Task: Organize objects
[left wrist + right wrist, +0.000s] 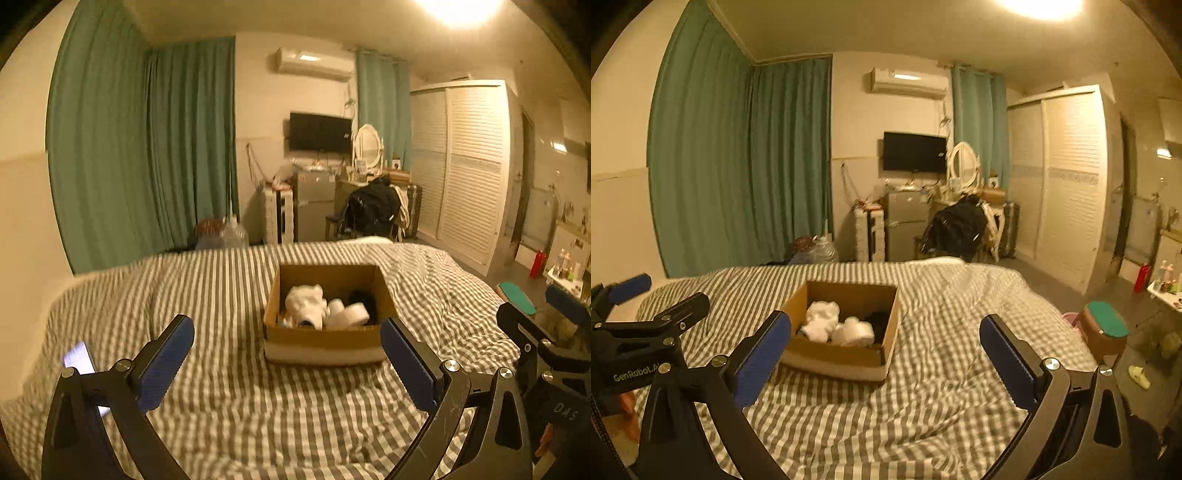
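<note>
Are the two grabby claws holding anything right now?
No. The left gripper and the right gripper are both wide open with nothing between the fingers. The cardboard box with rolled socks sits untouched on the striped bed.

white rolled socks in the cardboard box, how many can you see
3 that I can make out: a crumpled one at the left of the cardboard box, and two rolls beside it toward the middle. A dark item lies at the right; more may be hidden underneath.

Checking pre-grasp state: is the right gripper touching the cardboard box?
Apart. In the right wrist view the right gripper has its jaws wide open and empty, and striped bedding shows between the near fingertip and the cardboard box.
</note>
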A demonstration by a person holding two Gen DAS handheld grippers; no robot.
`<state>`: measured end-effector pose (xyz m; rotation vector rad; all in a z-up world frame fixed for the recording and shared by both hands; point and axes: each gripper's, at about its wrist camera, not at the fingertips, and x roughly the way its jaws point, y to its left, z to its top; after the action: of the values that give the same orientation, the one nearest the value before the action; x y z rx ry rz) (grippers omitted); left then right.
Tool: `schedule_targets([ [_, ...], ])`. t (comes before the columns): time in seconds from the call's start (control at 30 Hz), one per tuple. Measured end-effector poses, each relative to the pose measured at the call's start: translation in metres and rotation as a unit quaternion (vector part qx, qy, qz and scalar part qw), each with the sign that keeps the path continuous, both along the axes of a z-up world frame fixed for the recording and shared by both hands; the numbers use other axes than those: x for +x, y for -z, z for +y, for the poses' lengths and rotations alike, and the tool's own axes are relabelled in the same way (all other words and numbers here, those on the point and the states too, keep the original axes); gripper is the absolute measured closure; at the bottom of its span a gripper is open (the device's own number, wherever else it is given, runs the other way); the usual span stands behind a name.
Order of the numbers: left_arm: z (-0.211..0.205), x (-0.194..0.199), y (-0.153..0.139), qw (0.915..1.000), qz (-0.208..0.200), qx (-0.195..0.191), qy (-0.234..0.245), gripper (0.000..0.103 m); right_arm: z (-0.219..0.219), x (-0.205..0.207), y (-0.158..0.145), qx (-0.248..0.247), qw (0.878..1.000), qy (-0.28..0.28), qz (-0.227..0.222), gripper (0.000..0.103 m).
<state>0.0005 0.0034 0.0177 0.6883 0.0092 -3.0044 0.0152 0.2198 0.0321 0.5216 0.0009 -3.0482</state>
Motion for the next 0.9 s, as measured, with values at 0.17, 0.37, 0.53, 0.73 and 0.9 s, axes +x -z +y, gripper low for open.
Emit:
schedule_targets([
  [0.17, -0.001, 0.001, 0.022, 0.9998, -0.017, 0.005, -0.007, 0.000, 0.006, -0.008, 0.022, -0.003, 1.000, 0.009, -0.021, 0.001],
  [0.37, 0.002, -0.001, 0.031, 0.9997, -0.024, 0.002, -0.003, 0.000, 0.012, -0.008, 0.031, -0.001, 1.000, 0.021, -0.022, 0.001],
  [0.53, 0.005, -0.002, 0.030, 0.9996, -0.028, 0.001, 0.002, 0.000, 0.013, -0.010, 0.036, -0.001, 0.999, 0.026, -0.030, 0.001],
  [0.73, 0.007, 0.000, 0.029, 0.9996, -0.027, -0.003, 0.006, 0.000, 0.010, -0.010, 0.038, 0.005, 0.999, 0.024, -0.031, 0.001],
  [0.9, 0.009, 0.002, 0.029, 0.9996, -0.028, -0.005, 0.007, 0.000, 0.006, -0.009, 0.039, 0.009, 0.999, 0.022, -0.032, 0.001],
])
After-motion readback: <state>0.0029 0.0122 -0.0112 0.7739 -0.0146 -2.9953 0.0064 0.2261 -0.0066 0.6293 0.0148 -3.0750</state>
